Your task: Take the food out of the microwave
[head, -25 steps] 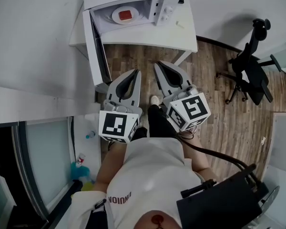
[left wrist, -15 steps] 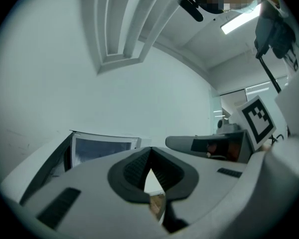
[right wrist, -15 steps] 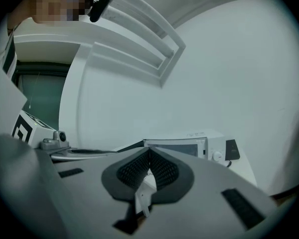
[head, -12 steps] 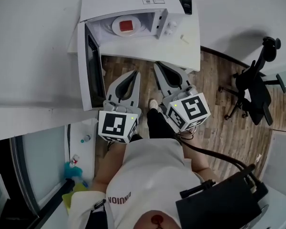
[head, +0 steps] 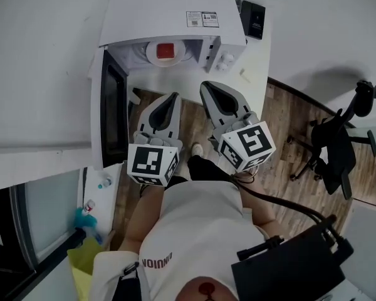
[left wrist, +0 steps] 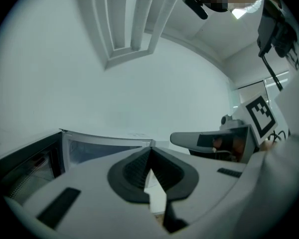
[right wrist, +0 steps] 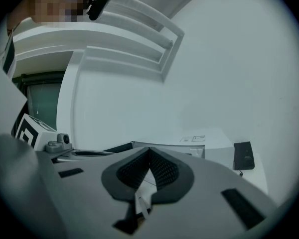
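Observation:
A white microwave (head: 169, 14) stands on a white table (head: 254, 64), its door (head: 111, 115) swung wide open to the left. Inside it lies a white plate (head: 151, 50) with a red piece of food (head: 166, 50). My left gripper (head: 173, 96) is shut and empty, its tips just short of the table's front edge below the cavity. Beside it on the right, my right gripper (head: 208, 86) is also shut and empty, at the table edge. The left gripper view shows the closed left gripper (left wrist: 149, 152) facing the microwave (left wrist: 102, 144). In the right gripper view the right gripper (right wrist: 149, 152) is closed too.
A black box (head: 257, 19) hangs on the wall right of the microwave, also the black box (right wrist: 243, 156) in the right gripper view. A small white bit (head: 245, 74) lies on the table. A black office chair (head: 335, 146) stands at the right on the wooden floor.
The person has stepped closer: the microwave and table now sit lower and larger in the head view, and both shut grippers have come up to the table's front edge.

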### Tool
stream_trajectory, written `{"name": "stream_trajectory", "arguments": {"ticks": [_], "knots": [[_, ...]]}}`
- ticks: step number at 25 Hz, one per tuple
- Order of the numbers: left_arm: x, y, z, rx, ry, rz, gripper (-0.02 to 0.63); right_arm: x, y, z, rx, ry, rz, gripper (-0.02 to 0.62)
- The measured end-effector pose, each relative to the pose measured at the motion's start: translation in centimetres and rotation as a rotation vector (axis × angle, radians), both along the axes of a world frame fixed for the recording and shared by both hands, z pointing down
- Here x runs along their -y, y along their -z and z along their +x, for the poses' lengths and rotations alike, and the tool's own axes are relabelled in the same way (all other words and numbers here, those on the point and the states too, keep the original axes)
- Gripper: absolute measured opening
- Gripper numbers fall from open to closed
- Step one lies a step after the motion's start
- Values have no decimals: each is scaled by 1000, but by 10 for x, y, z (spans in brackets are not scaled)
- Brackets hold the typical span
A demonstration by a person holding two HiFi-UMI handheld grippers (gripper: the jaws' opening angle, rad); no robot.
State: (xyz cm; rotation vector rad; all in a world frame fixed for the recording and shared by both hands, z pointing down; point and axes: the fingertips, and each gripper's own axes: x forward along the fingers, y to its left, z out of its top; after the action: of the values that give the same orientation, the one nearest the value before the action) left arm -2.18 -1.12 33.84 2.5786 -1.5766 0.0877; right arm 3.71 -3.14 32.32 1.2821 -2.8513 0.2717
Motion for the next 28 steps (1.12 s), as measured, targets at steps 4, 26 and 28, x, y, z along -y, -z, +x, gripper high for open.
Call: {"name": "stream_trajectory", "arguments": {"ticks": [4, 26, 28], "knots": [[15, -6, 6, -8, 32, -14, 12, 17, -1, 5, -8, 45, -2, 21], [82, -39, -19, -61, 67, -128, 12, 80, -15, -24, -9, 122, -51, 21], [91, -47, -23, -78, 53, -152, 12, 87, -16, -29, -15, 120, -58, 21]]}}
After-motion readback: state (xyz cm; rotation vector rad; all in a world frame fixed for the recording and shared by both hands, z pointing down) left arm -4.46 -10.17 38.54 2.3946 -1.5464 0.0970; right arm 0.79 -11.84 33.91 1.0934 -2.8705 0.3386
